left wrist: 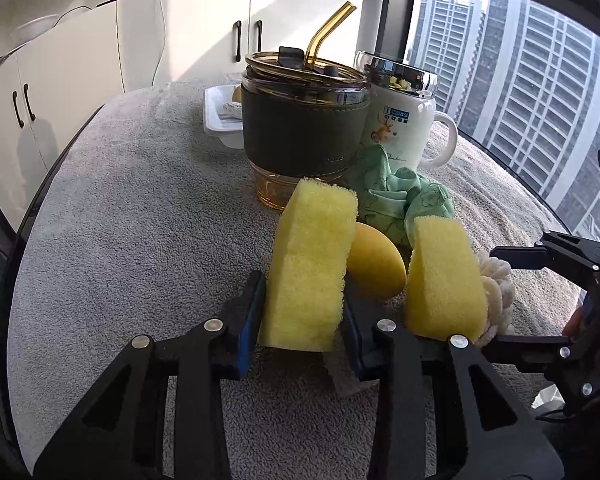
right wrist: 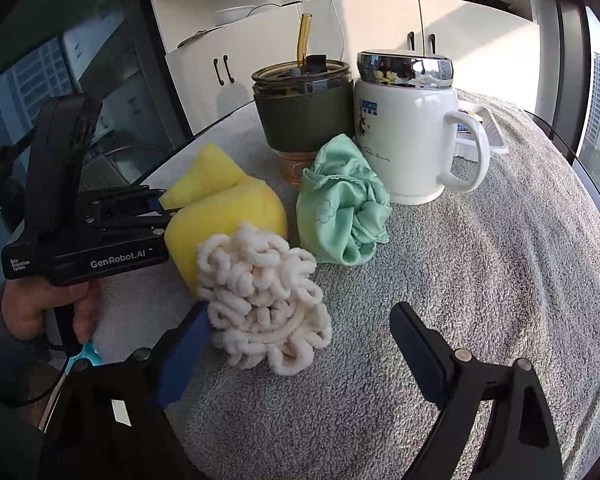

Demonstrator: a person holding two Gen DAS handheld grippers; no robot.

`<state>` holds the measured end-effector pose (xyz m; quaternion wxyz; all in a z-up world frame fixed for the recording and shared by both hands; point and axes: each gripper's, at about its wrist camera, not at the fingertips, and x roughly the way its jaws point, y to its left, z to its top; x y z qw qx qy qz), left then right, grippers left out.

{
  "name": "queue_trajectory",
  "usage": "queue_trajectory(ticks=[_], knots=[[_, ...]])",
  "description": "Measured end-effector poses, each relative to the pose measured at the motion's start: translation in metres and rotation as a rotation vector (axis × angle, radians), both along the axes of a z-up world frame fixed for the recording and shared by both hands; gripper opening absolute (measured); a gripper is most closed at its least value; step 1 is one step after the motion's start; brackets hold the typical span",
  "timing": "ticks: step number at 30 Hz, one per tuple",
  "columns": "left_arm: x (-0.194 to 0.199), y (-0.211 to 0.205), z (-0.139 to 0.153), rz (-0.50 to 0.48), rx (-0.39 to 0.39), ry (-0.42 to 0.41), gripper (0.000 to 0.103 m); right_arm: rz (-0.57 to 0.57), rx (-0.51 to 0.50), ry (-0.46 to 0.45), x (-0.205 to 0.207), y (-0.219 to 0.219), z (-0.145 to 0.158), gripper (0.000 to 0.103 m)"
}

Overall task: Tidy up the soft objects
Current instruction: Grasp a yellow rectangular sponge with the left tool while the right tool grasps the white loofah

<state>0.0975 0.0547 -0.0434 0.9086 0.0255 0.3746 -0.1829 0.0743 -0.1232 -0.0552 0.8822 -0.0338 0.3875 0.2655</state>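
My left gripper (left wrist: 302,316) is shut on a yellow sponge (left wrist: 310,268), held upright on the grey towel. A second yellow sponge (left wrist: 444,280) stands just right of it, with a yellow mango-shaped toy (left wrist: 374,266) between them. A crumpled green cloth (right wrist: 340,208) lies behind, against the white mug (right wrist: 404,136). A cream loopy chenille piece (right wrist: 260,296) lies in front of the sponges (right wrist: 224,220). My right gripper (right wrist: 304,344) is open around that chenille piece, its left fingertip (right wrist: 198,328) touching it. The left gripper's body (right wrist: 100,232) shows at the left of the right wrist view.
An amber glass tumbler (left wrist: 304,128) with a dark sleeve and straw stands behind the cloth, next to the lidded mug (left wrist: 400,120). A white tray (left wrist: 220,116) sits behind the tumbler. The round table's towel (left wrist: 132,220) ends at a dark rim; windows and cabinets lie beyond.
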Motion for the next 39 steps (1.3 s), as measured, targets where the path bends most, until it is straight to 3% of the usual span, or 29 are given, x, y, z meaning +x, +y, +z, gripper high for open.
queue_trajectory(ticks=[8,18,20,22,23,26,29,39], knots=[[-0.001,0.008,0.002,0.034,-0.040,-0.019,0.023,-0.001,-0.001,-0.004,0.002,0.004,-0.001,0.091],[-0.012,0.018,0.007,0.092,-0.057,-0.019,0.022,0.010,-0.024,-0.002,0.005,0.018,-0.007,0.090],[-0.013,0.017,0.006,0.090,-0.055,-0.015,0.022,0.020,-0.019,0.013,0.009,0.021,-0.011,0.084],[-0.014,0.017,0.003,0.085,-0.057,-0.009,0.022,0.034,-0.007,0.004,0.009,0.024,-0.011,0.068],[-0.014,0.016,0.003,0.083,-0.060,-0.007,0.022,0.046,0.000,0.006,0.008,0.024,-0.010,0.054],[-0.015,0.016,0.001,0.083,-0.066,-0.003,0.022,0.062,0.011,0.018,0.007,0.024,-0.010,0.033],[-0.016,0.015,0.003,0.084,-0.072,-0.004,0.022,0.064,0.033,0.024,0.003,0.019,-0.007,0.028],[-0.023,0.020,0.016,0.095,-0.073,-0.031,0.022,0.046,0.067,-0.028,-0.018,-0.008,0.022,0.027]])
